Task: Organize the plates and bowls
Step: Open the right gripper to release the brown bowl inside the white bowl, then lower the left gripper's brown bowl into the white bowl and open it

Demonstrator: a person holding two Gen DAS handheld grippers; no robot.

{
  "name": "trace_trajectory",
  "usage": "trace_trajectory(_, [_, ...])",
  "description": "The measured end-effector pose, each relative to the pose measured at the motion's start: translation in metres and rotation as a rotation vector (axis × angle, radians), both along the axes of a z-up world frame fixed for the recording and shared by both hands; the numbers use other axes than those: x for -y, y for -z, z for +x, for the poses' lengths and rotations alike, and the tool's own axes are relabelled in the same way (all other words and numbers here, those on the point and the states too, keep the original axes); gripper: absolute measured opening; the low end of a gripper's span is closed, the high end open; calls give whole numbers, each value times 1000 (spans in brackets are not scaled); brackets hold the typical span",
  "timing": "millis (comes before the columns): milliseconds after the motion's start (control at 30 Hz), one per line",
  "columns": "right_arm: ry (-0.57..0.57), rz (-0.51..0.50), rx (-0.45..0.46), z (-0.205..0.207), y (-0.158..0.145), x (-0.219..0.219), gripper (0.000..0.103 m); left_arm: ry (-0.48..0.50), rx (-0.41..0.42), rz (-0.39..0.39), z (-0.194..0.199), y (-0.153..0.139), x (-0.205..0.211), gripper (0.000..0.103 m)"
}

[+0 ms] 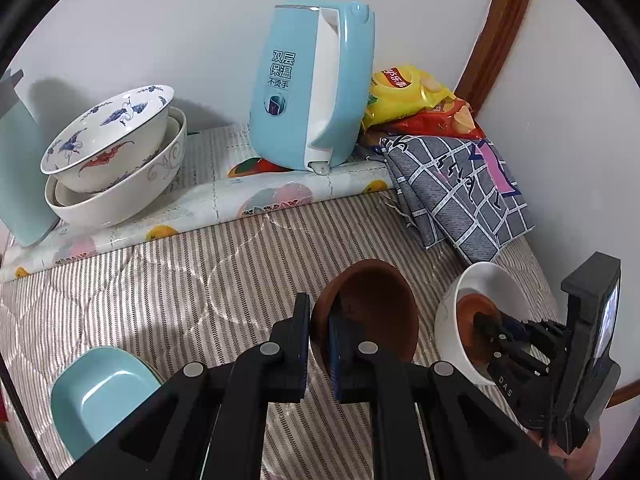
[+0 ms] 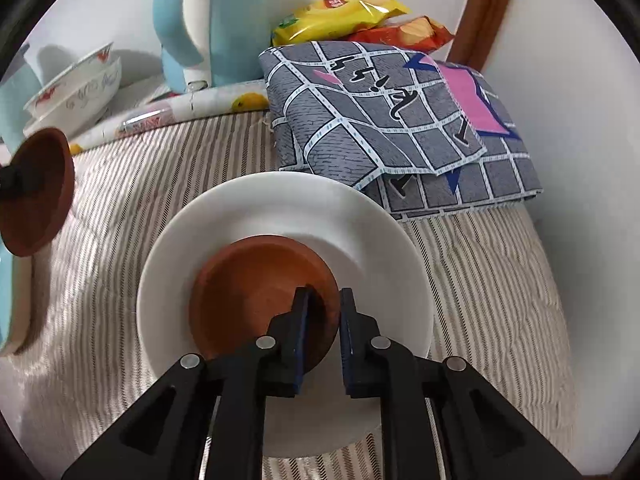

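Note:
My left gripper (image 1: 320, 340) is shut on the rim of a brown clay bowl (image 1: 368, 312), held tilted above the striped quilt; the same bowl (image 2: 36, 192) shows at the left edge of the right wrist view. A white bowl (image 2: 280, 188) rests on the quilt with a smaller brown bowl (image 2: 256, 280) inside it. My right gripper (image 2: 324, 332) straddles that small bowl's near rim, jaws slightly apart, with a little gap beside the rim. From the left wrist view, the right gripper (image 1: 486, 326) reaches down into the white bowl (image 1: 480, 276).
Stacked patterned bowls (image 1: 112, 148) sit at the back left on a rolled floral mat (image 1: 200, 208), beside a light blue kettle (image 1: 312, 88). A blue square dish (image 1: 100, 396) lies near left. Folded grey cloth (image 1: 460, 192) and snack bags (image 1: 408, 96) fill the right corner.

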State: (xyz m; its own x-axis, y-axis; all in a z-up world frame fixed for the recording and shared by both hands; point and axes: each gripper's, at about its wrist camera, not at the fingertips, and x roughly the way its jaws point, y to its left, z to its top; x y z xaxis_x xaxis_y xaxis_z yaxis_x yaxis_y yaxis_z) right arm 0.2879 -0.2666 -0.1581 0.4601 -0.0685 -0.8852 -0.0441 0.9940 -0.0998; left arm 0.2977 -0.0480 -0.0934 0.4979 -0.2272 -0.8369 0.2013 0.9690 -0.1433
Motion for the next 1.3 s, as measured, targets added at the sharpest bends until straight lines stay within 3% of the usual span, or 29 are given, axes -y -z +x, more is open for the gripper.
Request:
trace_trajectory(400, [-13,-20,23,3,0,-1,25,-14,2,-6,0,2,-12,9])
trace_trajectory(533, [-12,-31,60,2,-6,-2,45,-26,-2,-20,-1,4,-17,9])
trace_trajectory(700, [-35,5,83,-2,-13,-1,61,-30,-5,-22,-5,3,-17,9])
trace_trajectory(933, [-35,9,98,-15,-17,0,62,-27,5,-15,-16,-5,-9,9])
trace_trajectory(1300, [29,111,213,-57,-59,32,62,-2,30,-18,-39,-22,21,9])
